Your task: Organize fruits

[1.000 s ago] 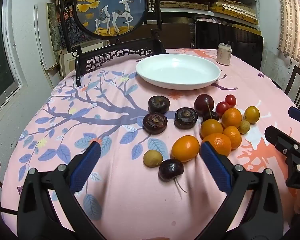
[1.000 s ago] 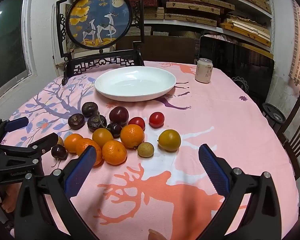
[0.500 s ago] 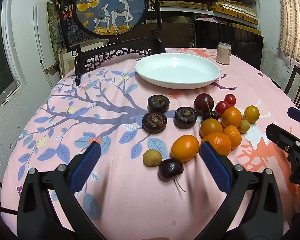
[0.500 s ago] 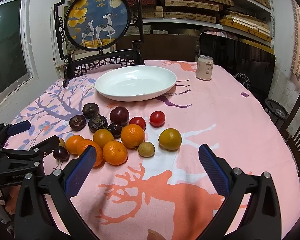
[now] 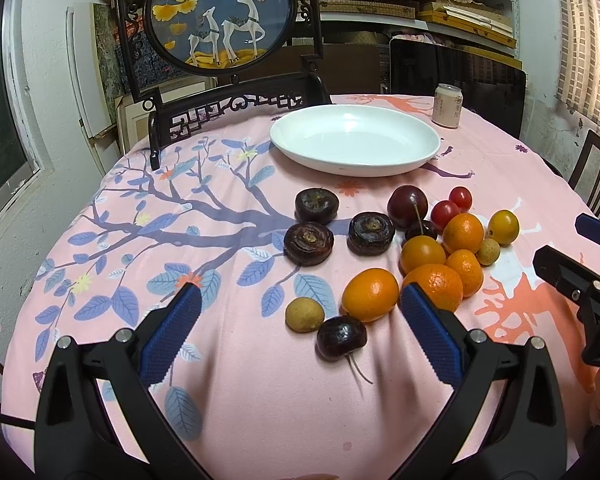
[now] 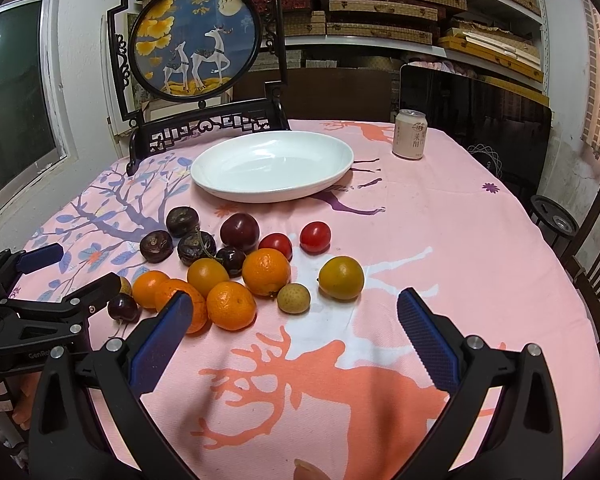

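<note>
Pink tablecloth [image 6: 440, 240] bears a can [image 6: 410, 134] beside the white plate [image 6: 272, 194].

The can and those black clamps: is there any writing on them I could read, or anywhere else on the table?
"GenRo", rest hidden: on the left gripper, seen from the right wrist.
Can: dark characters down its front, too blurred to read.
Plate and tablecloth: pictures only, no text.

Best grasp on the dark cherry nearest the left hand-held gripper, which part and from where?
Take the dark cherry across its round body, coming from above with the left hand-held gripper. Its stem trails toward the camera, a small yellow fruit and an orange crowd its far side, so close left-right.
</note>
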### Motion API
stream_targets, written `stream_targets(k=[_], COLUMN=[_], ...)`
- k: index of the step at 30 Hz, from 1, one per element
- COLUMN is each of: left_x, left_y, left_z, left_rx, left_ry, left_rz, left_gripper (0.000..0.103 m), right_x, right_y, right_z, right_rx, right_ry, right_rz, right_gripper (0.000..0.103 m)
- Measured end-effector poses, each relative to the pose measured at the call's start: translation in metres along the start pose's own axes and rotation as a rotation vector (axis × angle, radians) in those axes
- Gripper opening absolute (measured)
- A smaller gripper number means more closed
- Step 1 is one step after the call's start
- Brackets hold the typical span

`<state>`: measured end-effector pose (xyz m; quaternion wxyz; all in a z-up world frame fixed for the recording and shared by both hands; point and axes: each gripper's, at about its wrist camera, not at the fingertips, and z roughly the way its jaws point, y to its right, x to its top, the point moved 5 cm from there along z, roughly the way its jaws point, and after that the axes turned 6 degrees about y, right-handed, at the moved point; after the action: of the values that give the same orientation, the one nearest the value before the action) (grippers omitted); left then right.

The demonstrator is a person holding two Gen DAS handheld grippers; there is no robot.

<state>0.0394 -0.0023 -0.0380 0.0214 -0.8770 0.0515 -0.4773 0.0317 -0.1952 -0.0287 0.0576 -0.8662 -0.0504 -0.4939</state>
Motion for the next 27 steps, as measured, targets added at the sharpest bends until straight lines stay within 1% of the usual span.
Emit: stream_targets(k=[18,19,27], left_x=[0.0002,0.0001,0.0002], left_y=[-0.0006,-0.0005,-0.0007], left_z=[0.0003,0.0004,0.0005], left_rx=[-0.001,-0.001,-0.001], left_ry=[-0.002,-0.002,-0.003], left_rz=[-0.001,-0.001,-0.001], left_gripper=[0.101,0.101,0.101], right_x=[0.0008,-0.0001,-0.0003], right_y=[-0.0048,-0.0003,0.0], right_z=[-0.0005,-0.0001,-0.0002], right_rx=[0.003,0.003,0.004], right_ry=[0.001,0.0,0.0], right_rz=[0.002,0.004,0.005], right_gripper=[0.102,0.102,0.102])
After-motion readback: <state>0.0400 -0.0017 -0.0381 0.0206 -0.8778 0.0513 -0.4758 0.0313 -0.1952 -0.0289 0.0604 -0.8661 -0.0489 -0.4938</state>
